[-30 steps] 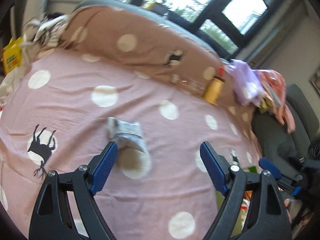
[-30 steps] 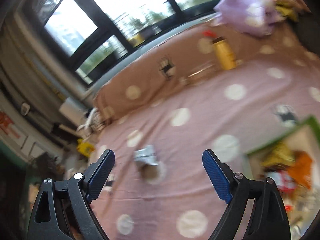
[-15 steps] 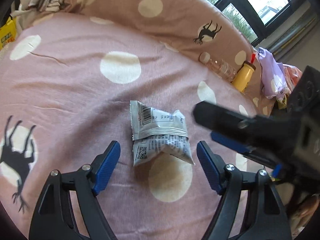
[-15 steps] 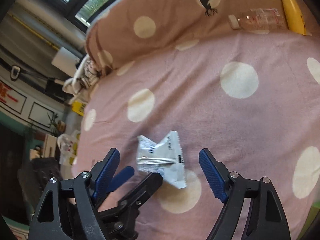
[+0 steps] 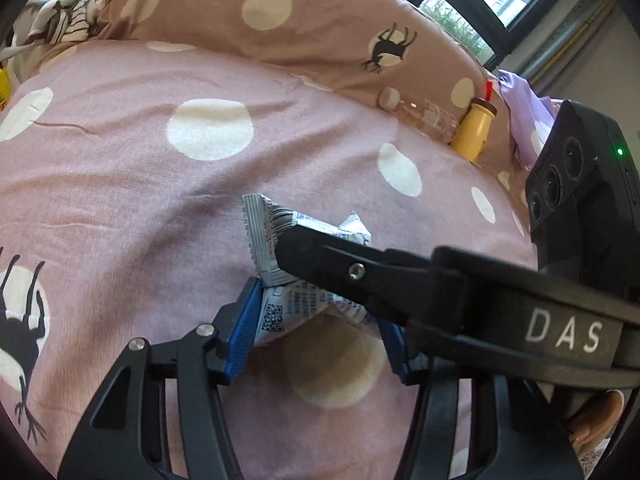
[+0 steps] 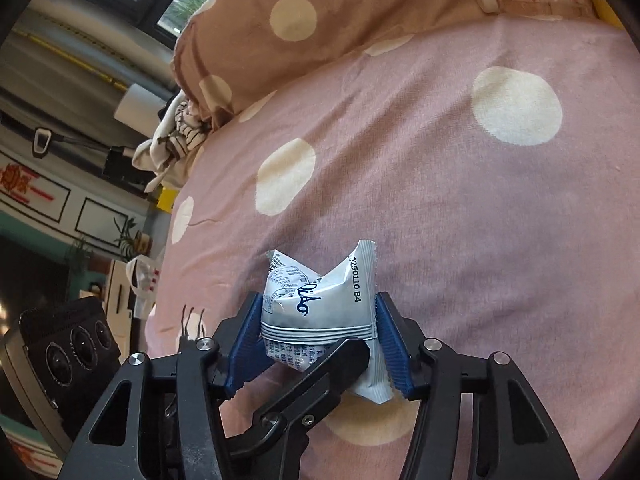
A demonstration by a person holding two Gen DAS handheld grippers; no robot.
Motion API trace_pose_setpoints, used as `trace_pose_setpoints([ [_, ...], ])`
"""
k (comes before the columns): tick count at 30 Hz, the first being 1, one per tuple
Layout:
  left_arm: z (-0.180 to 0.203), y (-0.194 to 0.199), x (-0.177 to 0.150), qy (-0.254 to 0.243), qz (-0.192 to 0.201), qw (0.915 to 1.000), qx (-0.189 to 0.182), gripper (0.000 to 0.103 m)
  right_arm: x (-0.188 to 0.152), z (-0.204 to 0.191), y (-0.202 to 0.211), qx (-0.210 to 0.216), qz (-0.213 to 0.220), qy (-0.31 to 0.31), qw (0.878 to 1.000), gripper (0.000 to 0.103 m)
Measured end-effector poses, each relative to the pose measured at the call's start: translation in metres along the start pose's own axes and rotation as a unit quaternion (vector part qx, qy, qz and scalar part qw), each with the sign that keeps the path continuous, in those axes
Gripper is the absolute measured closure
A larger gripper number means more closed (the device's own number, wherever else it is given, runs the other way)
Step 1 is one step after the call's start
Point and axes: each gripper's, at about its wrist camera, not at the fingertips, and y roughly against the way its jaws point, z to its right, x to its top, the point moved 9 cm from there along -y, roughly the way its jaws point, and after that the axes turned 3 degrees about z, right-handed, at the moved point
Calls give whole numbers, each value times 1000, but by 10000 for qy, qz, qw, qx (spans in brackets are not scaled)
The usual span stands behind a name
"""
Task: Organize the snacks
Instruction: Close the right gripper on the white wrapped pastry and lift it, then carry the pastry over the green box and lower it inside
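A small silver-white snack packet (image 5: pixel 276 240) lies on the pink polka-dot bedspread (image 5: pixel 120 184). My left gripper (image 5: pixel 316 332) has its blue pads pressed on the packet's near end. My right gripper (image 6: pixel 320 340) is also shut on the same packet (image 6: pixel 320 304), which is crumpled between its pads. In the left wrist view the right gripper's black finger (image 5: pixel 360 272) crosses over the packet. In the right wrist view the left gripper's finger (image 6: pixel 336 364) lies across the packet's lower edge.
A yellow bottle (image 5: pixel 474 130) and a clear plastic bottle (image 5: pixel 420 110) lie by the brown dotted pillow (image 5: pixel 280 28) at the back. Purple cloth (image 5: pixel 524 112) lies far right. Striped clothes (image 6: pixel 176 136) are heaped at the bed's left edge.
Both grippers moved down to the packet and closed on it from opposite sides. The packet went from flat to pinched and crumpled.
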Motion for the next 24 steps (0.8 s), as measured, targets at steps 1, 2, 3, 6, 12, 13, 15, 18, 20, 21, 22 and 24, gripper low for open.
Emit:
trace_pose_setpoints([
  [1, 4, 4, 0, -36, 10, 10000, 2, 48, -1, -2, 6, 30, 47, -35, 10000, 45],
  [2, 10, 9, -1, -95, 54, 9999, 10, 48, -2, -4, 12, 61, 109, -43, 9999, 45],
  [3, 15, 14, -1, -142, 99, 9998, 19, 48, -4, -6, 19, 100, 175, -44, 9998, 45],
  [6, 33, 34, -4, -294, 192, 9994, 27, 48, -9, -17, 43, 157, 334, -23, 9993, 45],
  [12, 69, 84, -16, -570, 456, 9973, 54, 48, -31, -41, 102, 224, 677, 108, 9974, 45],
  [13, 76, 94, -21, -624, 495, 9968, 52, 48, -34, -44, 110, 222, 716, 120, 9971, 45],
  [15, 86, 107, -29, -679, 532, 9963, 39, 48, -45, -49, 127, 200, 792, 133, 9966, 45],
  [18, 102, 127, -45, -802, 558, 9952, 33, 48, -63, -54, 150, 137, 898, 134, 9958, 45],
  [20, 113, 140, -55, -901, 586, 9942, 19, 48, -74, -55, 165, 130, 979, 129, 9950, 45],
  [21, 118, 145, -60, -921, 592, 9940, 4, 48, -79, -56, 172, 120, 1008, 127, 9947, 45],
  [22, 122, 150, -65, -938, 596, 9938, -12, 48, -85, -57, 179, 101, 1032, 122, 9945, 45],
  [24, 130, 159, -74, -969, 581, 9936, -48, 48, -94, -59, 189, 72, 1069, 105, 9942, 45],
])
